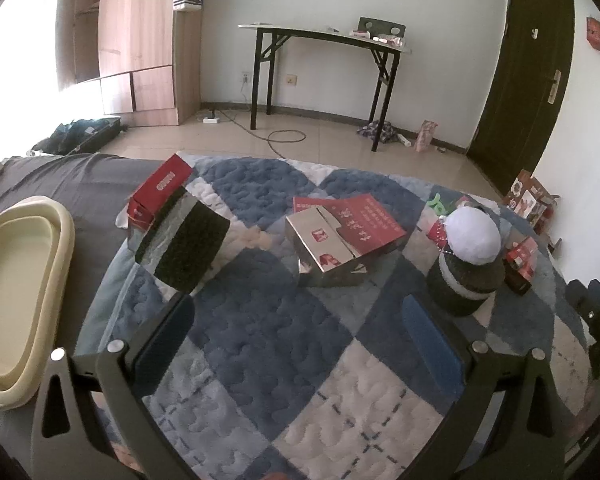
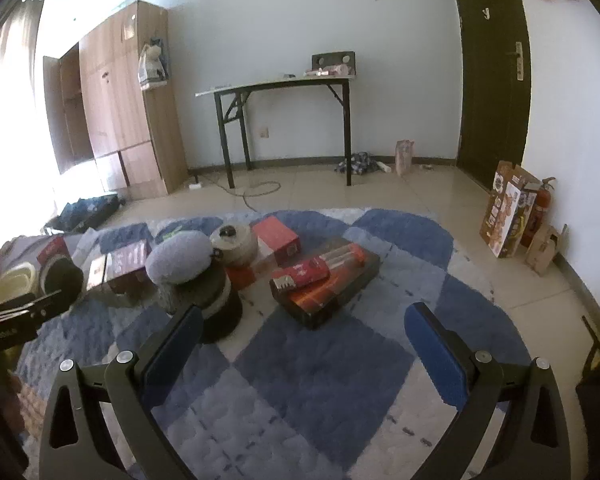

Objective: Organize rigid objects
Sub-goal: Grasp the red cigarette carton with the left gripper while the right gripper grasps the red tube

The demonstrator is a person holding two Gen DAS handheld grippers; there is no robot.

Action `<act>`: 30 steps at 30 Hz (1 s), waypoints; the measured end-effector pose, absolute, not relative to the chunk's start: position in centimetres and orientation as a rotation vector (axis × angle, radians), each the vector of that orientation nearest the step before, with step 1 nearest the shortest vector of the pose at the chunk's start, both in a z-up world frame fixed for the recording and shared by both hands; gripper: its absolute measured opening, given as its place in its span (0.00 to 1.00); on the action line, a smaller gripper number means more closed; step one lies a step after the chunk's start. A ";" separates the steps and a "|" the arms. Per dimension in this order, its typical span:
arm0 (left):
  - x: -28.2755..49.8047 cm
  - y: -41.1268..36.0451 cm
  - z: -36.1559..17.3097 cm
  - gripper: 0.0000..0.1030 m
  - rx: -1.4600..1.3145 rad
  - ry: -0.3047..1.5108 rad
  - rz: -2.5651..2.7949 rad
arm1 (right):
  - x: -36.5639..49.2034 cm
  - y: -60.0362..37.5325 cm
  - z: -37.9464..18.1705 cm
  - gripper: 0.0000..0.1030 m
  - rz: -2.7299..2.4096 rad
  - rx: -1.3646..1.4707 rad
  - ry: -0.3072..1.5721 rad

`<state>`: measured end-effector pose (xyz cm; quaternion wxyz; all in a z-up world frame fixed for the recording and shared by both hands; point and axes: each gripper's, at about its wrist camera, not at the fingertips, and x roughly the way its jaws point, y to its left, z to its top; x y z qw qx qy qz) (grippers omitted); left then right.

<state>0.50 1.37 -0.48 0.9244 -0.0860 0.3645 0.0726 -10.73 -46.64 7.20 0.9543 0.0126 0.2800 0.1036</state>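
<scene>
Each tool has two dark grey plastic arms that curve forward, with triangular cut-outs near the base and round silver screws at the joints. The left tool (image 1: 296, 332) and the right tool (image 2: 304, 344) both carry flat blue pads (image 2: 436, 354) on the inner faces.

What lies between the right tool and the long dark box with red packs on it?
Only bare blue-and-white quilt, seen in the right wrist view, between the open right tool and the long dark box.

Basin (image 1: 20, 292) sat left of the quilt (image 1: 280, 340). On quilt, left to right: silver block (image 1: 184, 248), open box (image 1: 340, 240), round jar (image 1: 466, 268). Folding table (image 1: 324, 40) stood behind, against wall.
</scene>
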 end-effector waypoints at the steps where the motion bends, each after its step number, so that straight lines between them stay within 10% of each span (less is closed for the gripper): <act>1: 0.5 1.4 -0.5 1.00 -0.175 0.745 0.148 | -10.8 -46.7 7.2 1.00 0.210 0.026 0.566; 30: -0.1 5.6 -0.6 1.00 -0.229 0.721 0.164 | -11.9 -50.5 8.3 1.00 0.106 0.157 0.540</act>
